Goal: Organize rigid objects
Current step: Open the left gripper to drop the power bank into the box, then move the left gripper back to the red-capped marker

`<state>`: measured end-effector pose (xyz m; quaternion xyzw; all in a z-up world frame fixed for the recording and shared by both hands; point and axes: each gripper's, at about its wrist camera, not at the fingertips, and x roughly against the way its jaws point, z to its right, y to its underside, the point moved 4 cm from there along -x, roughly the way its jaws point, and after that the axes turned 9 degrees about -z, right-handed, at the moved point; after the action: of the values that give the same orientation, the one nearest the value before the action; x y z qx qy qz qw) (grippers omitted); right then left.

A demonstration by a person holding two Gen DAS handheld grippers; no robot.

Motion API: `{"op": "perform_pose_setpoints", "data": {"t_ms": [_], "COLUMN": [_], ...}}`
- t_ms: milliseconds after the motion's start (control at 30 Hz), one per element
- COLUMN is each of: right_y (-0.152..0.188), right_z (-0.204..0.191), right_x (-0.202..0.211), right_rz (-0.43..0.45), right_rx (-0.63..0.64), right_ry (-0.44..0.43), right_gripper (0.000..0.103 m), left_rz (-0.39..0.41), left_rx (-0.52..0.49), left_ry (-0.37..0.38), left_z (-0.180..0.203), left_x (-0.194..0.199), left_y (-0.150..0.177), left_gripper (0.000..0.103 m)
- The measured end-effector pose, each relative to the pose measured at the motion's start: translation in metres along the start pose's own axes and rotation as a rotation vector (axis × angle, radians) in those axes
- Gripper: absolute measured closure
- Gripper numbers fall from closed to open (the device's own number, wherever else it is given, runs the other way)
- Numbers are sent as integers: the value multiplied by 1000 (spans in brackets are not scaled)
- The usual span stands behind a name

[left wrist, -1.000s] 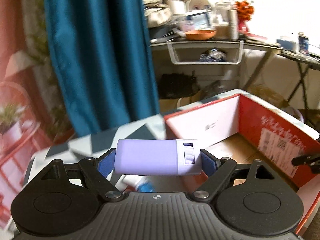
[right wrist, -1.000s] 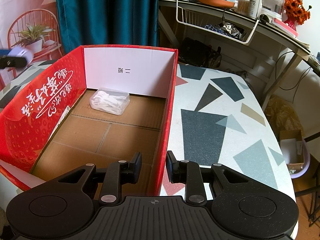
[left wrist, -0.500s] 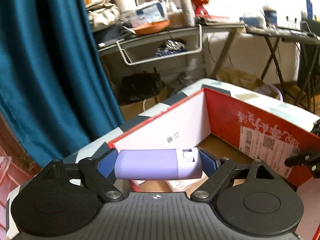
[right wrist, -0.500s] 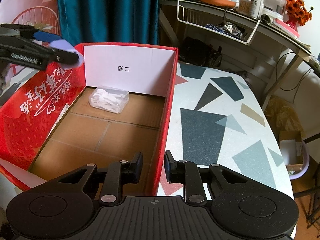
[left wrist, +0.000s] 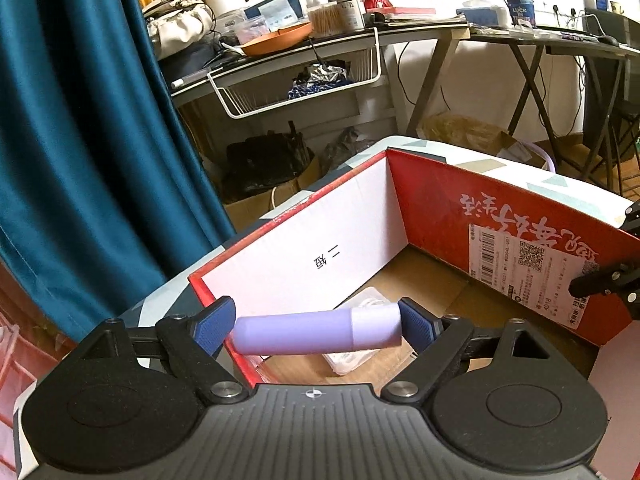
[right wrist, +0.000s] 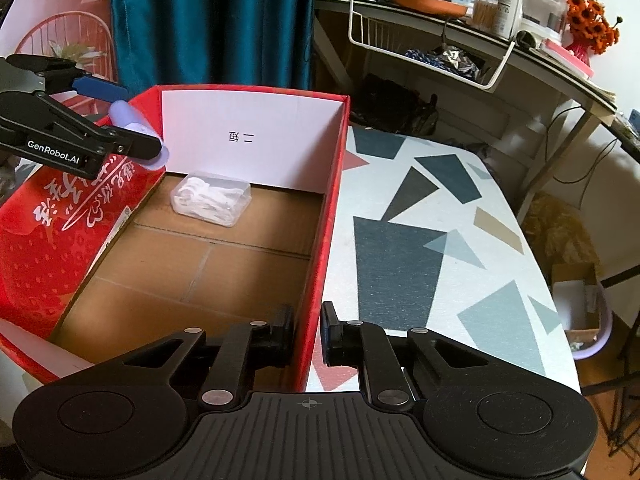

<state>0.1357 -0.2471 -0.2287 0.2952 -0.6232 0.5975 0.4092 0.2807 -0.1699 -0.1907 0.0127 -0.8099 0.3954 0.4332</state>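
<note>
Lilac tube [left wrist: 316, 330] gripped lengthwise in left gripper [left wrist: 316, 328], now carried over the red box [left wrist: 436, 204] corner (ready to drop beside the clear case [right wrist: 211, 198]); right gripper [right wrist: 307, 334] just closed onto the box wall.

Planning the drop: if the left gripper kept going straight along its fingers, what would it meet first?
Probably the clear plastic case on the red box floor, just past the purple tube that the left gripper holds; depth is uncertain.
</note>
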Motion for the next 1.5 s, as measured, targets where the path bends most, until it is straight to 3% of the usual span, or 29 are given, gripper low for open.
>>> {"op": "perform_pose_setpoints", "data": {"t_ms": [367,633,1033,1233,1333,1433,1500], "right_y": [1,0,1,1,1,1,1], "right_z": [0,1,1,1,1,0,-1], "right_x": [1,1,0,0,0,-1,-1], "right_rz": [1,-1,3,3,4,3,1], "right_rx": [-1,-8,-15,-16,-17,-16,-11], "right_ry": [1,3,3,3,4,4,5], "right_gripper": [90,90,89,89,89,88,87], "left_rz": [19,26,-105,-163,-181,-194,-204], "left_rx": [81,246,636,836,874,891,884], "left_ry": [-32,-34,-175,-212,-218,-220,-215], "left_z": [-19,-58,-138,-149,-143,-134,-132], "left_x": [13,36,54,60,61,61,57], "left_y": [1,20,130,187,203,212,212], "left_gripper": [14,14,13,14,20,32,50]}}
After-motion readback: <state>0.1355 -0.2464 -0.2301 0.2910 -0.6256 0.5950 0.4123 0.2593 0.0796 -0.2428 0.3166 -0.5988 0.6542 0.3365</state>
